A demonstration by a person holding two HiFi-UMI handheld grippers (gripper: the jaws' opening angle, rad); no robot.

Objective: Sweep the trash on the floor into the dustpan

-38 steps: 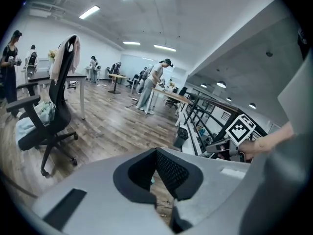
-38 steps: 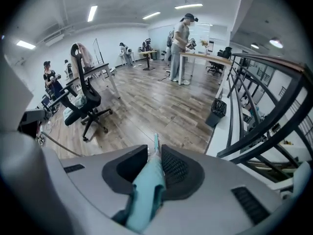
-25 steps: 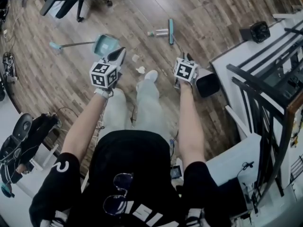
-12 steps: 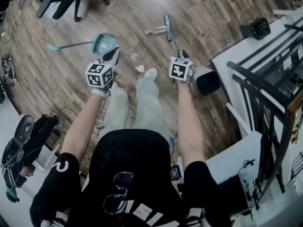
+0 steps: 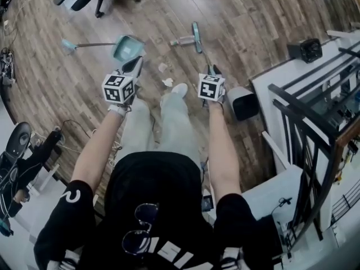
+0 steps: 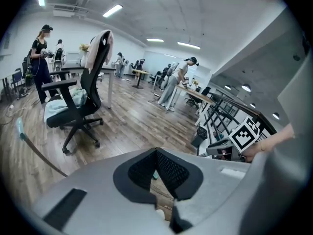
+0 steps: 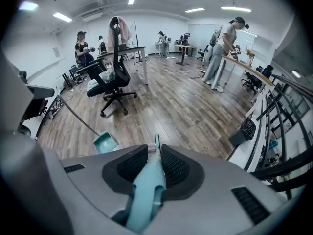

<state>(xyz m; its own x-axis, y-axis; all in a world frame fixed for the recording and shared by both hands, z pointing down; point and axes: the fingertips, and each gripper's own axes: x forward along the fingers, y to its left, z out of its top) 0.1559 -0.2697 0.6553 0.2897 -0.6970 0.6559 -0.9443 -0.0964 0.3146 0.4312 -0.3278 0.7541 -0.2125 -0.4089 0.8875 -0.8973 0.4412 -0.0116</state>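
The right gripper is shut tight on the stick of the broom, and it has slid a little to the left. The brush end now sits a bit nearer the dustpan, but the trash has not moved, so the sweeping has not really begun. The left gripper holds nothing, with only a small gap between its jaws. The trash bits are too small to tell what they are, and the thin broom stick is hard to see from above.
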